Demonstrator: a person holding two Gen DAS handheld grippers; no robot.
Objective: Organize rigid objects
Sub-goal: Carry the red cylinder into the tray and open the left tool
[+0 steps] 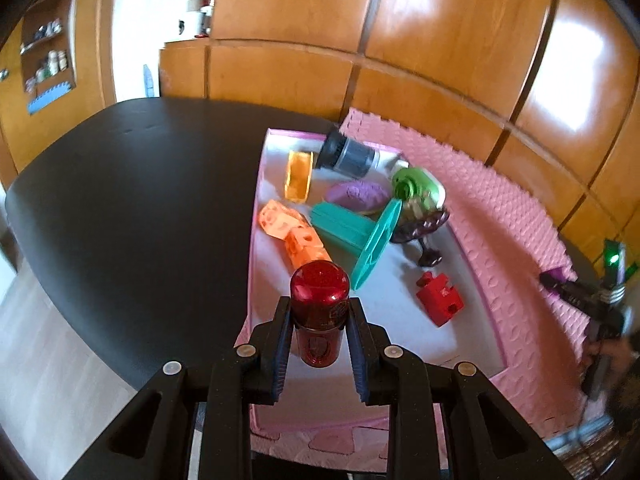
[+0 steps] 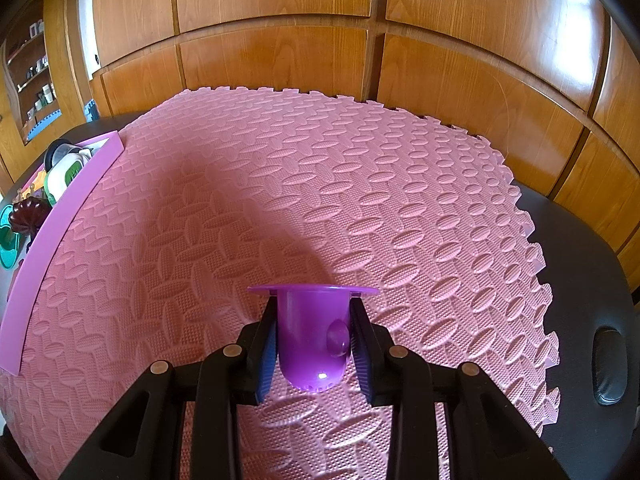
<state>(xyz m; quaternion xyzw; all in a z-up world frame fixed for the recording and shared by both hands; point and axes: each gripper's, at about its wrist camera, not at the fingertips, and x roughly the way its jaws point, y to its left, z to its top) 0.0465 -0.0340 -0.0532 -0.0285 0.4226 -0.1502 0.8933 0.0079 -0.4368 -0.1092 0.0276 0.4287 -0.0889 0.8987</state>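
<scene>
The left tongs [image 1: 319, 312] grip a red capsule [image 1: 319, 312], the pink tray [image 1: 486, 308] just ahead; the right tongs [image 2: 313, 322] clamp a purple cup [image 2: 310, 332] above the pink foam mat [image 2: 320, 184].

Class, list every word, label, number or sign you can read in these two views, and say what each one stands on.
None can be read.
Red bottle in the left gripper: a printed label, too blurred to read.
Green-and-white item in the pink tray: a dark panel, too small to read.

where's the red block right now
In the left wrist view, the red block lies in the pink tray, right of centre, just right of the teal spool and below the dark goblet.
</scene>
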